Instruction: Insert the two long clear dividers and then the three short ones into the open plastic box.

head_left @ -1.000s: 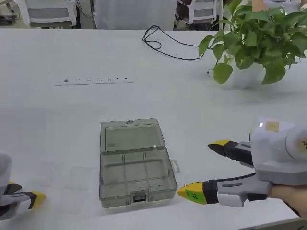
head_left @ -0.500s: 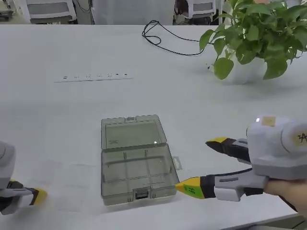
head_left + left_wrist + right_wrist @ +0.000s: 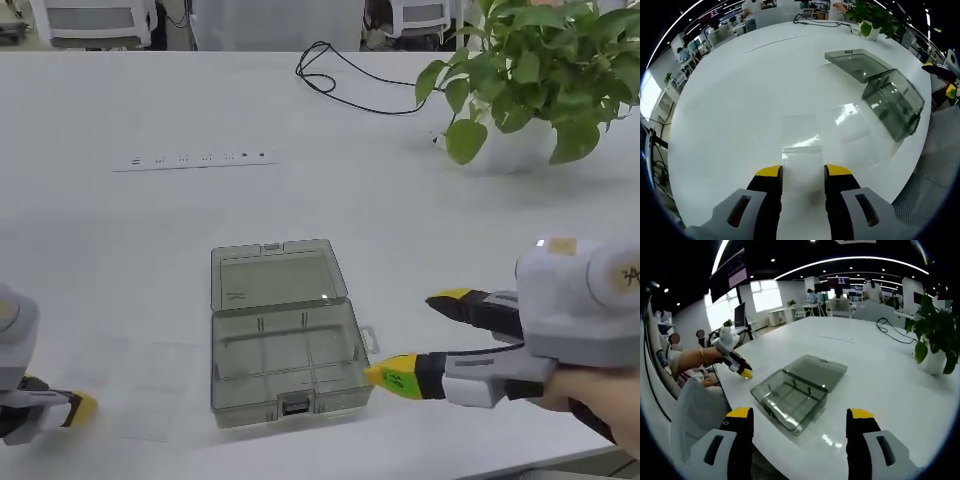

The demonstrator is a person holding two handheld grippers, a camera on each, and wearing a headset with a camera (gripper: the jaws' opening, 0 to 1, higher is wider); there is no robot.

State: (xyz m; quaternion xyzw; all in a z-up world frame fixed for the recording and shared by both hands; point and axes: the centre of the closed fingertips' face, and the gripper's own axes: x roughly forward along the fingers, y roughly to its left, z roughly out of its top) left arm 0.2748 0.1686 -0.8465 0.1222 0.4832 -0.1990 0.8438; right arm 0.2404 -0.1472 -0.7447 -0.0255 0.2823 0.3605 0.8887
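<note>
The open plastic box (image 3: 285, 360) sits near the front of the white surface (image 3: 400, 200), with its lid (image 3: 275, 278) folded flat away from us. Thin lines cross its inside, and we cannot tell whether they are dividers or ribs in the walls.

Our right tongs (image 3: 415, 337) are released, jaws spread wide with nothing between them. They hover just right of the box, and the lower yellow tip is close beside the front right corner. We cannot tell if it touches. The front edge of the surface runs just under that hand, so there is little room toward us.

Our left tongs (image 3: 801, 172) are also released, with a narrow gap and nothing held, low over the surface and well apart from the box. Just ahead of their tips a clear divider (image 3: 801, 137) lies flat, and a second clear piece (image 3: 852, 122) lies between it and the box.

Behind the lid the surface is wide and bare as far as a power strip (image 3: 190, 160), a black cable (image 3: 340, 85) and a potted plant (image 3: 530, 70) at the far right.
</note>
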